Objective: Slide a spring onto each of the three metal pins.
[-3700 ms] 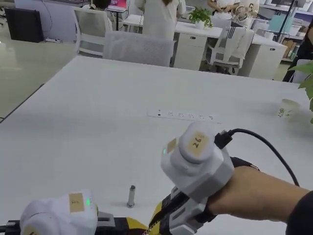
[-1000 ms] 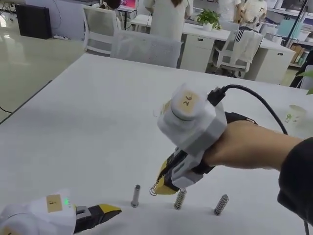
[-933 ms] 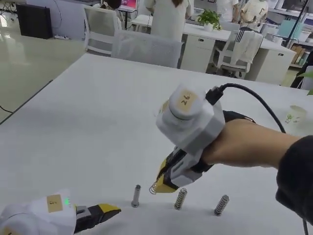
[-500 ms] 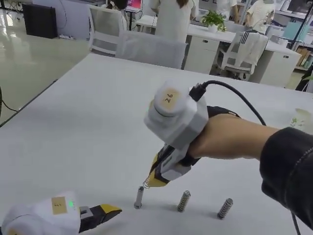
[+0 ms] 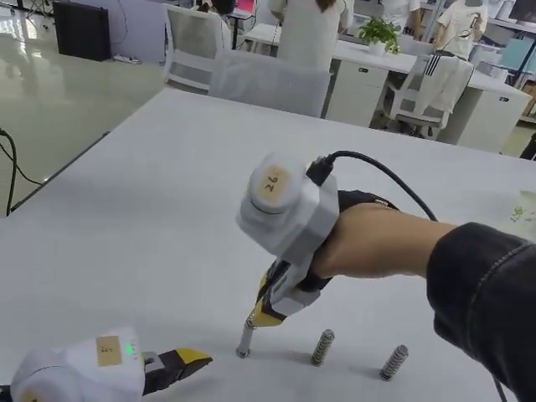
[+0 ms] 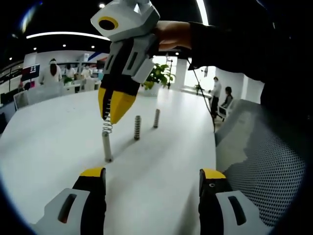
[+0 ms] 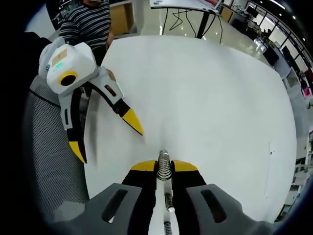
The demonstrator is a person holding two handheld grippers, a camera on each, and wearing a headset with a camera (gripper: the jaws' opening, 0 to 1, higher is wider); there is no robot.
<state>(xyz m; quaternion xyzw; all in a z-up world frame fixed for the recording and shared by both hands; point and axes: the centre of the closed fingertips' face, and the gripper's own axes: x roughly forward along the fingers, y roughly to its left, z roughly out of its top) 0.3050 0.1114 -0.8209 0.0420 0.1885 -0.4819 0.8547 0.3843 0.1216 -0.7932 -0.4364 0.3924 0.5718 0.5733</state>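
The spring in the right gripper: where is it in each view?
Head view: spring, lower centre, at the right gripper tip, above the bare pin.
Left gripper view: left of centre, under the yellow jaws.
Right gripper view: bottom centre, between its jaws.
Shared landmark: the open left gripper.

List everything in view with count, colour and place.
Table: one, white, under everything.
Bare pin: one, grey, upright on the table.
Sprung pins: two, grey, upright, to its right in the head view.
Spring: one, silver, clamped at the bare pin's top.
Chair: one, grey, at the table's far edge.
Plant: one, green, on a far desk.
Right gripper: one, white with yellow tips, shut on the spring.
Left gripper: one, same colours, open, by the table's near edge.
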